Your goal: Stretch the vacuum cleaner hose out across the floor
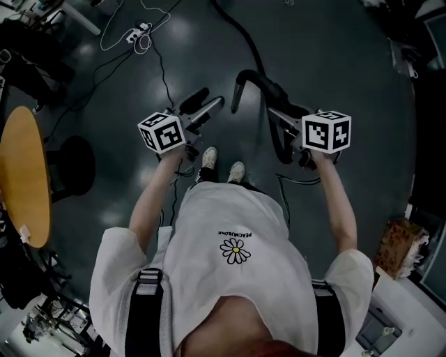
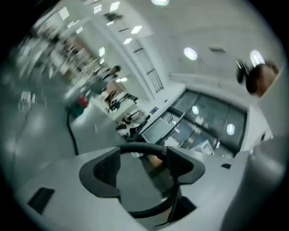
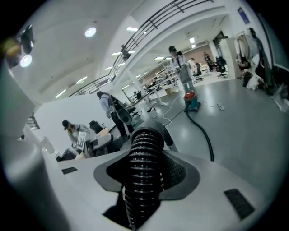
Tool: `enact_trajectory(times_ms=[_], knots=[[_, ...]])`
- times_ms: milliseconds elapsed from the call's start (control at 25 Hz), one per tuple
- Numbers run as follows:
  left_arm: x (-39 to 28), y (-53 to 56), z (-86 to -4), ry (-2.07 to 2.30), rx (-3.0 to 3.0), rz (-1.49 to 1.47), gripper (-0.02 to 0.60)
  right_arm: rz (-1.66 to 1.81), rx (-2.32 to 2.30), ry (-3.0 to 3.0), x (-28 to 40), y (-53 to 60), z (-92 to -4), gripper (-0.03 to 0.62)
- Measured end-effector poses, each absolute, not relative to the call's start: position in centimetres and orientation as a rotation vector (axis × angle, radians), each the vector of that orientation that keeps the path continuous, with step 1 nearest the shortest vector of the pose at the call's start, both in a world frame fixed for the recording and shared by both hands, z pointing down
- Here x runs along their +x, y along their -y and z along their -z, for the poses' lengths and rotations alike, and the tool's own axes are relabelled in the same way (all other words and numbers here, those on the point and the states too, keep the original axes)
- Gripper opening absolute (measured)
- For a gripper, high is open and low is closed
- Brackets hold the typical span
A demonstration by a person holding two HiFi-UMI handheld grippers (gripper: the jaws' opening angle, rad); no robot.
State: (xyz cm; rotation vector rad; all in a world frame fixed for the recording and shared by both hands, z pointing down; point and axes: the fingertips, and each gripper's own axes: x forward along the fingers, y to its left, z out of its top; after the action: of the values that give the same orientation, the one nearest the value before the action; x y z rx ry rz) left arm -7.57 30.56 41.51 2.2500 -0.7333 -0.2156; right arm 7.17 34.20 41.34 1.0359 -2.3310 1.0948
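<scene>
A glossy dark grey floor (image 1: 334,63) reflects soft patches of light, with a round wooden table (image 1: 24,174) at one side and white cables (image 1: 139,31) trailing farther off. The hall is large and open, with white walls, round ceiling lights (image 3: 90,32) and a railed upper gallery (image 3: 171,11) — desks (image 3: 97,140) stand in the distance.

Hose (image 1: 240,31) runs off top edge; far room (image 2: 49,67) motion-blurred.

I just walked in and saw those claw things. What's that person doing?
A person holds a gripper in each hand. The right gripper is clamped on the black ribbed vacuum hose, and more hose runs across the floor toward the vacuum cleaner. The left gripper is open, gripping nothing.
</scene>
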Motion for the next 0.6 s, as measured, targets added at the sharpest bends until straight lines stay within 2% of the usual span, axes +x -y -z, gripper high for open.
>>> enact_trajectory(times_ms=[120,280,440,600], knots=[[-5.4,-31.1,-45.2,0.709,1.917,0.342,0.325,-1.212,1.268,2.298,8.6,-33.4,-42.3,0.178],[-1.6,-30.0,-44.6,0.618,1.837,0.357,0.326,-1.228,1.441,2.311,8.5,-34.4,-43.3,0.178],[1.4,-27.4,-45.5,0.529,1.685,0.333,0.326,-1.208,1.498,2.396,6.5,-35.3,-43.1,0.178],[0.8,-24.5,-47.0,0.476,1.471,0.415,0.325,-1.188,1.459,2.469,3.6,-35.4,-42.8,0.178]])
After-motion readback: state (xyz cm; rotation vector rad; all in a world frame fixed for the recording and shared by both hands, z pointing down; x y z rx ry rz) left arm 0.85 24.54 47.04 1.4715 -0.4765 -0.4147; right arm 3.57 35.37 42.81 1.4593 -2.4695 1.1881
